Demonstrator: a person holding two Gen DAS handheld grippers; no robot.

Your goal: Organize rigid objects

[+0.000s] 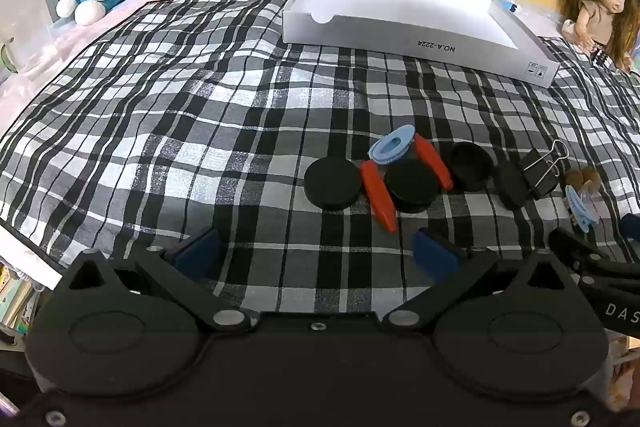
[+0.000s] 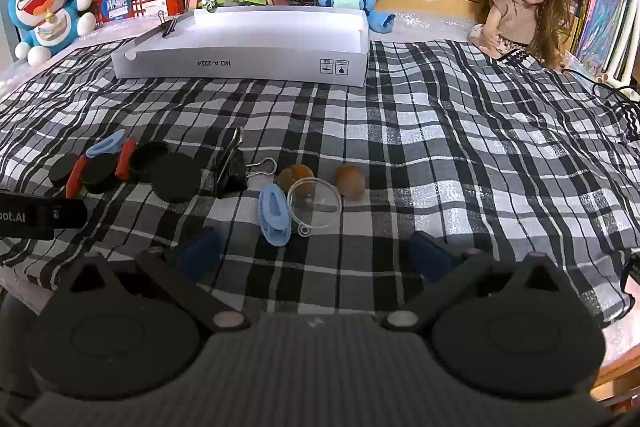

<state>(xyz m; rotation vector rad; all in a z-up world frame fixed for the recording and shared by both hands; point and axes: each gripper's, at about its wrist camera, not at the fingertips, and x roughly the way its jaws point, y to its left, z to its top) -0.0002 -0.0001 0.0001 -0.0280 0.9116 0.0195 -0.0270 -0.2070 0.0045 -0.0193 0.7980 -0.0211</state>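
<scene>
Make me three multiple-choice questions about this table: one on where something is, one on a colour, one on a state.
1. Where is the white box?
A. At the back of the checked cloth, in front of the plush toys
B. Between the grippers
C. On the floor

2. What colour are the two long pieces beside the black discs?
A. Green
B. Red
C. Yellow

3. How does the right gripper stand?
A. Shut on a clip
B. Shut on a disc
C. Open, holding nothing

Answers: 1 A, the box lies on the cloth's far end. 2 B, both are red. 3 C, only bare cloth lies between its spread fingers.
</scene>
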